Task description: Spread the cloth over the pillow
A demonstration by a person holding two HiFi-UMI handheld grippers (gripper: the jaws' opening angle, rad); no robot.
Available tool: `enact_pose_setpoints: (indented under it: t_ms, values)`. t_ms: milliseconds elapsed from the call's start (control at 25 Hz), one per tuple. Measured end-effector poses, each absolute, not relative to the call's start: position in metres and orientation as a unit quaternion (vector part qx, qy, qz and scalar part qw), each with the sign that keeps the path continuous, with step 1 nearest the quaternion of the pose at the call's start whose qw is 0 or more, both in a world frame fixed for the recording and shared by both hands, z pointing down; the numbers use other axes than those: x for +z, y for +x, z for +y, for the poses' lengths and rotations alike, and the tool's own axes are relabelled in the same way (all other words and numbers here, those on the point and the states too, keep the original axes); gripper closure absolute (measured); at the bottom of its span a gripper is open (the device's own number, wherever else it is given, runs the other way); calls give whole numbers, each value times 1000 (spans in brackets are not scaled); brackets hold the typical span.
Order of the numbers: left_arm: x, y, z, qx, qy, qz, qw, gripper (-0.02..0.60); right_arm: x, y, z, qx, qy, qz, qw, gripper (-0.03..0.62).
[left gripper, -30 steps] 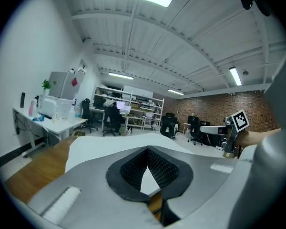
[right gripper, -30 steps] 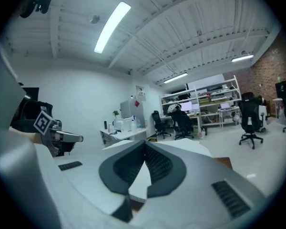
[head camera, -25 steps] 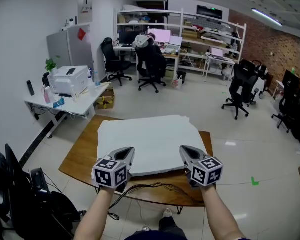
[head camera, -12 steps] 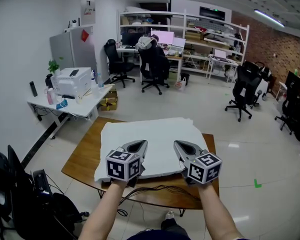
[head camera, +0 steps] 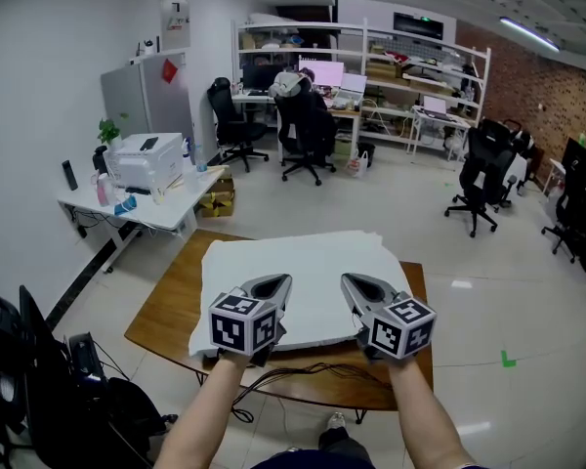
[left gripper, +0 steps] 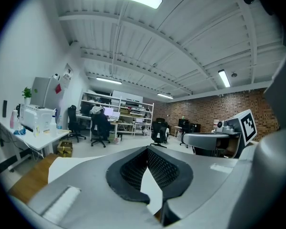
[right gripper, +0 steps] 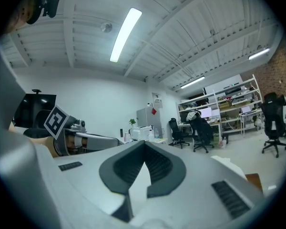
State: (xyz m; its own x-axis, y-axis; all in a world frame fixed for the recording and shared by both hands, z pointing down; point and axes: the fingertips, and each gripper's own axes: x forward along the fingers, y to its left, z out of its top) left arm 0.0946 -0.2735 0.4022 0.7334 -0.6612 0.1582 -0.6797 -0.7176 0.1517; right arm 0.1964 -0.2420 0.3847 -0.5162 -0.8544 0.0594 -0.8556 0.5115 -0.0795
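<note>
A white cloth (head camera: 308, 262) lies flat over most of the wooden table (head camera: 166, 306); its near edge looks thick, as if padded from below, and no pillow shows apart from it. My left gripper (head camera: 277, 282) and right gripper (head camera: 353, 281) hover side by side above the cloth's near edge, tips pointing away from me. Both are shut with nothing between the jaws. The left gripper view shows closed jaws (left gripper: 147, 150) with the right gripper (left gripper: 214, 140) beside them. The right gripper view shows closed jaws (right gripper: 144, 145) and the left gripper (right gripper: 81, 140) at its left.
Black cables (head camera: 293, 371) hang along the table's near edge. A white side table with a printer (head camera: 146, 159) stands at the left. Dark bags and gear (head camera: 39, 379) sit on the floor at lower left. Office chairs (head camera: 308, 130) and shelves stand farther back.
The left gripper has moved inward to the right, closer to the right gripper. Both stayed shut and empty. Over the last half second almost nothing moved.
</note>
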Motion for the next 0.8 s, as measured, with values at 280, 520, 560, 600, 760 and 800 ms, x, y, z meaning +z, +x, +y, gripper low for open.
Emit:
enact_pose_setpoints:
  t_ms: [280,520,560,600,760,800]
  values:
    - [405,96,-271,49,926,-360,104,571,387,195,-241,54,490,-870,5,593]
    - [404,99,-269,51,926,-360,104,571,387,198,-240,55,489,-870,5,594]
    - [405,100,-269,51,926,-359,105,571,387,197,-240,56,489,-871,5,593]
    - [405,100,-268,51,926,-359,106,571,387,197,-240,56,489,-871,5,592]
    - [406,101,-268,52,927,-356,105,571,390,196,-240,57,490,-870,6,594]
    - [406,101,-268,53,927,-355,105,571,391,196,-240,57,490,-870,6,594]
